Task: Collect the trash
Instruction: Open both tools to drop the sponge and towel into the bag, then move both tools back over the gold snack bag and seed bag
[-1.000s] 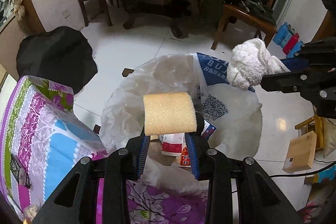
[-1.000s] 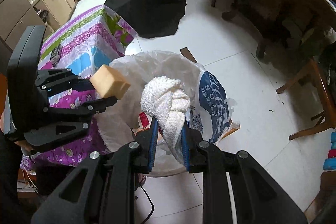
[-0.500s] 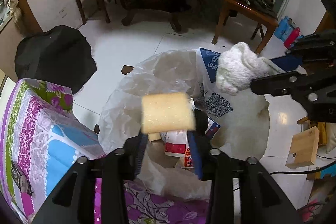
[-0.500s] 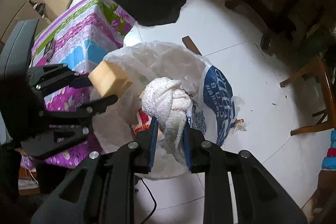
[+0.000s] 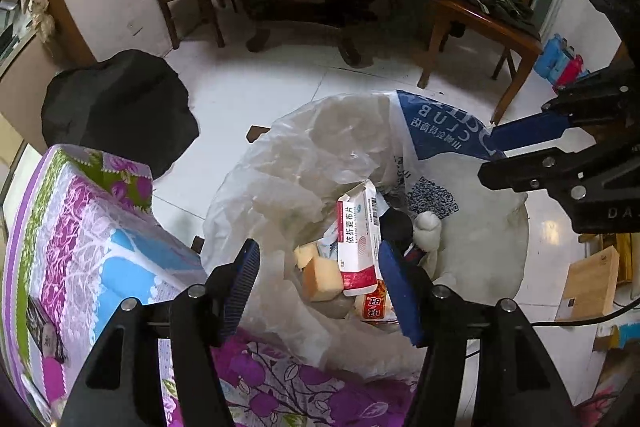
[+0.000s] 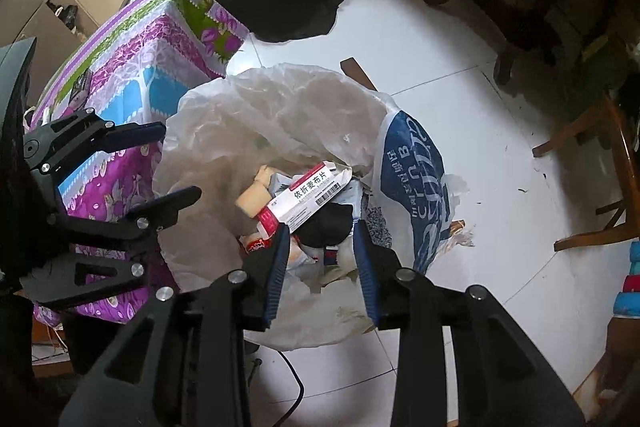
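Note:
A white plastic trash bag (image 5: 280,167) with blue print stands open on the floor and holds several pieces of trash. Just above its mouth my left gripper (image 5: 320,267) has its jaws opening, and nothing is between them. The yellow sponge (image 5: 322,277) lies inside the bag beside a red and white box (image 5: 356,239). The white cloth (image 5: 427,227) lies in the bag too. My right gripper (image 6: 322,251) hangs over the bag (image 6: 260,107), its jaws opening and empty. The sponge (image 6: 252,199) and the left gripper (image 6: 176,163) also show in the right wrist view.
A purple floral cloth (image 5: 80,227) covers a surface right beside the bag. A black bundle (image 5: 116,107) sits on the white tile floor behind it. Wooden chairs (image 5: 480,15) and a dark table stand further back. A wooden box (image 5: 592,279) and a cable lie at the right.
The left gripper has let go of the yellow sponge and the right gripper has let go of the white cloth. Both now lie in the bag. Both grippers stand wider and sit lower over the bag.

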`<state>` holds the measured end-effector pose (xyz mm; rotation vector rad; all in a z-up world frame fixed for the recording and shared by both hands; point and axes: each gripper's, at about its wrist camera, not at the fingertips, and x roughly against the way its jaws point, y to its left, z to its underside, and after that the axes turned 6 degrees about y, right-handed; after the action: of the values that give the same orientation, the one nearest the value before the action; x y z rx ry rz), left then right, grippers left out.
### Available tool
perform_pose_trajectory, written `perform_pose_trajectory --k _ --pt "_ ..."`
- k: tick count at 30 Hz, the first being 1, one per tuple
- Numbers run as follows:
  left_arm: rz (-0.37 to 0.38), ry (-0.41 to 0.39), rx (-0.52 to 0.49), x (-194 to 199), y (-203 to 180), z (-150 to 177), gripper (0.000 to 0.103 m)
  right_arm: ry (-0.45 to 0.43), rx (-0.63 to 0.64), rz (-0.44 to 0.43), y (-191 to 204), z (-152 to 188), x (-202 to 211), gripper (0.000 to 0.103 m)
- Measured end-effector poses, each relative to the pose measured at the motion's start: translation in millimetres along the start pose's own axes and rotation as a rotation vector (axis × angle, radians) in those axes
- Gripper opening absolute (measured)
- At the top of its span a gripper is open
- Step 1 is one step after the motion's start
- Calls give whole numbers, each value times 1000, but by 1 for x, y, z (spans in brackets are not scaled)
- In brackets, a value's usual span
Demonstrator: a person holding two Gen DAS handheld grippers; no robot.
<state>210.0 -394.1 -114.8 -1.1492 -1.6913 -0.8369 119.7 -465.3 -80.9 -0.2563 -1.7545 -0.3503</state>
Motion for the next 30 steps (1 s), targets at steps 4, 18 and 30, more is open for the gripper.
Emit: perform_pose_trajectory --k 4,18,30 --pt "-40 -14 0 5 -2 11 63 -15 16 6 4 2 3 31" --pt "-181 -124 171 55 37 110 63 -385 101 -8 76 33 18 32" --pt "-247 -277 365 141 103 252 68 -478 208 -140 160 56 -9 36"
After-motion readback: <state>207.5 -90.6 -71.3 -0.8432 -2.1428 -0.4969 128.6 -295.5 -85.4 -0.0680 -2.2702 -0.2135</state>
